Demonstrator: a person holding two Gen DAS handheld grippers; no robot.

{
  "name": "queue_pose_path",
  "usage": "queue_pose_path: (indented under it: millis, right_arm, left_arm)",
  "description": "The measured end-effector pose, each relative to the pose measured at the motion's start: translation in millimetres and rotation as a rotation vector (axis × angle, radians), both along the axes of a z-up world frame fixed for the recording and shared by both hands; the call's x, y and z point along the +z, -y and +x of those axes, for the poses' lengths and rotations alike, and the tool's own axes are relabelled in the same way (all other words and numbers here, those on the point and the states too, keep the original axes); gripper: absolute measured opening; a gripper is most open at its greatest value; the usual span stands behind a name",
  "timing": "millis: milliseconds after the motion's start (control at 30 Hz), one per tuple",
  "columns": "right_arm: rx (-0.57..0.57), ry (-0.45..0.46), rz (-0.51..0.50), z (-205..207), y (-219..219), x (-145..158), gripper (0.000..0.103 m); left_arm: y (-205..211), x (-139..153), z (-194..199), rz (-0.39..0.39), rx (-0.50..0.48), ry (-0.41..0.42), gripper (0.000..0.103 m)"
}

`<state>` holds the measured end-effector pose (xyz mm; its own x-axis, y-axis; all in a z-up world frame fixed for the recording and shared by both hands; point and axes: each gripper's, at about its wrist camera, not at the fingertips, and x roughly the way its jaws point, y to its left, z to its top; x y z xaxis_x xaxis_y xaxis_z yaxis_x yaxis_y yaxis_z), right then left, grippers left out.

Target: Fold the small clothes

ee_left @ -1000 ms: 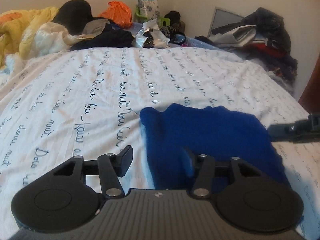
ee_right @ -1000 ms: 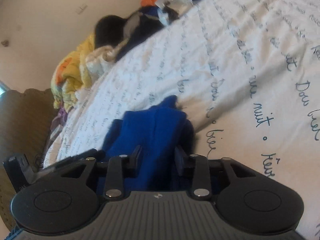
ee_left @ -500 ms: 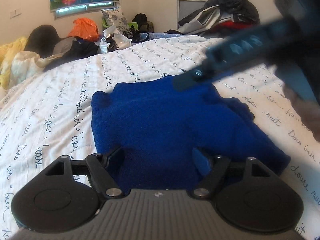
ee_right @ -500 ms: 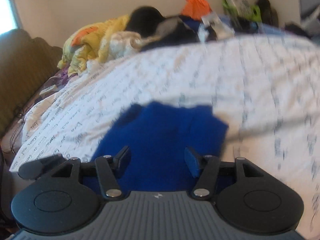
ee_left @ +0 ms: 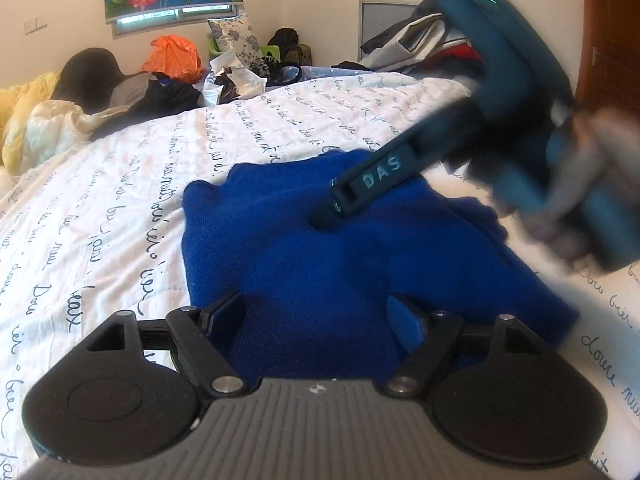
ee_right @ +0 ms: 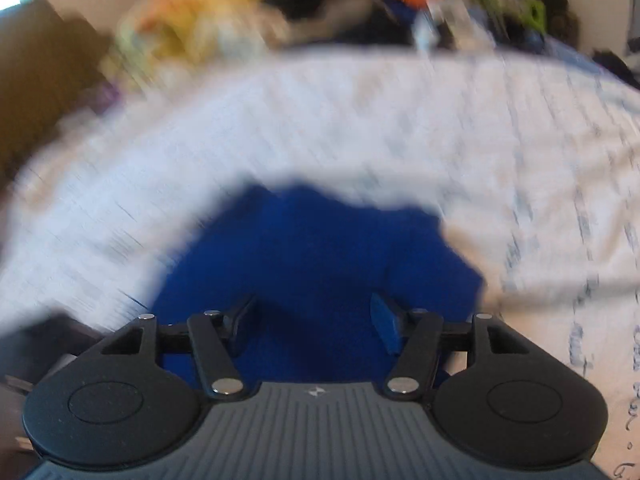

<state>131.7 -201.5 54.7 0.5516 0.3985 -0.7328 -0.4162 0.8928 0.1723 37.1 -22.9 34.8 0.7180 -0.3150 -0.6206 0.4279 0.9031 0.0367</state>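
Blue knitwear [ee_left: 320, 256] is lying bunched on the script-printed white bedsheet [ee_left: 120, 184], more heaped than a second ago, when it was spread flatter. Both claws are hovering over it released and empty: the left gripper [ee_left: 316, 312] now over its near edge, the right gripper [ee_right: 314, 320] now swinging across above it, blurred. Clothing piles [ee_left: 160, 84] are crowding the far edge.

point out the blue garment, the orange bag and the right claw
blue garment [ee_left: 320, 264], left wrist view, middle of the cloth
orange bag [ee_left: 172, 56], left wrist view, its front
right claw [ee_right: 312, 322], right wrist view, midway between fingertips
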Motion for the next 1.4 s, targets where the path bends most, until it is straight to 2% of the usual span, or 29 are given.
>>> queue_pose_path:
  millis: [33, 133, 233, 267, 333, 433, 533, 633, 700, 733, 767, 867, 933, 1000, 1100, 1133, 1167, 1233, 1333, 1367, 1400]
  right_arm:
    - [-0.004, 0.03, 0.026, 1, 6, -4, 0.06]
    - [-0.112, -0.051, 0.114, 7, 15, 12, 0.061]
    - [-0.127, 0.011, 0.191, -25, 32, 37, 0.062]
    - [-0.114, 0.009, 0.23, -37, 42, 41, 0.063]
    - [-0.102, -0.03, 0.277, -59, 59, 43, 0.063]
    - [-0.106, -0.085, 0.286, -83, 74, 35, 0.063]
    - [-0.074, -0.119, 0.299, -99, 71, 27, 0.063]
    - [-0.039, -0.128, 0.198, -102, 52, 15, 0.063]
    - [-0.037, -0.138, 0.15, -99, 44, 4, 0.049]
    - [-0.029, -0.119, 0.117, -98, 41, 1, 0.022]
    - [-0.024, -0.123, 0.1, -97, 41, 1, 0.016]
    - [-0.042, -0.115, 0.107, -94, 59, 4, 0.01]
    - [-0.043, -0.12, 0.16, -95, 69, -6, 0.01]
    - [-0.054, -0.123, 0.165, -96, 69, -3, 0.01]
    - [-0.081, -0.186, 0.29, -92, 78, 13, 0.018]
    - [-0.079, -0.169, 0.333, -89, 83, 20, 0.027]
    - [-0.092, -0.138, 0.357, -85, 87, 27, 0.044]
    - [-0.138, -0.097, 0.361, -66, 91, 34, 0.07]
    - [-0.188, -0.137, 0.333, -21, 84, 26, 0.07]
    - [-0.203, -0.152, 0.299, -5, 79, 20, 0.068]
    - [-0.215, -0.167, 0.26, 10, 74, 12, 0.06]
  left_arm:
    - [-1, 0, 0, 0.0, -0.001, -0.003, 0.079]
    - [-8, 9, -10, -0.004, 0.01, 0.011, 0.078]
    - [-23, 24, -46, 0.01, -0.023, 0.11, 0.084]
    - [-29, 27, -61, 0.028, -0.039, 0.145, 0.089]
    - [-40, 23, -88, 0.042, -0.055, 0.162, 0.09]
    - [-46, 8, -104, 0.075, -0.04, 0.119, 0.085]
    - [-46, -5, -103, 0.102, -0.013, 0.091, 0.076]
    - [-42, -10, -93, 0.096, -0.01, 0.078, 0.066]
    - [-41, -10, -89, 0.092, -0.009, 0.088, 0.062]
    - [-42, -9, -86, 0.081, -0.012, 0.077, 0.059]
    - [-43, -7, -85, 0.069, -0.013, 0.065, 0.05]
    - [-46, -9, -84, 0.034, -0.021, 0.04, 0.031]
    - [-44, -11, -86, 0.022, -0.02, 0.047, 0.026]
    - [-42, -10, -88, 0.031, -0.019, 0.046, 0.024]
    - [-43, -7, -89, 0.045, -0.019, 0.038, 0.024]
    - [-42, -7, -89, 0.05, -0.02, 0.038, 0.024]
    - [-42, -8, -89, 0.051, -0.019, 0.038, 0.025]
    - [-41, -8, -87, 0.047, -0.013, 0.037, 0.025]
    - [-37, -8, -83, 0.044, -0.008, 0.035, 0.025]
    - [-37, -9, -83, 0.041, -0.006, 0.035, 0.025]
    - [-37, -9, -81, 0.036, -0.006, 0.035, 0.023]
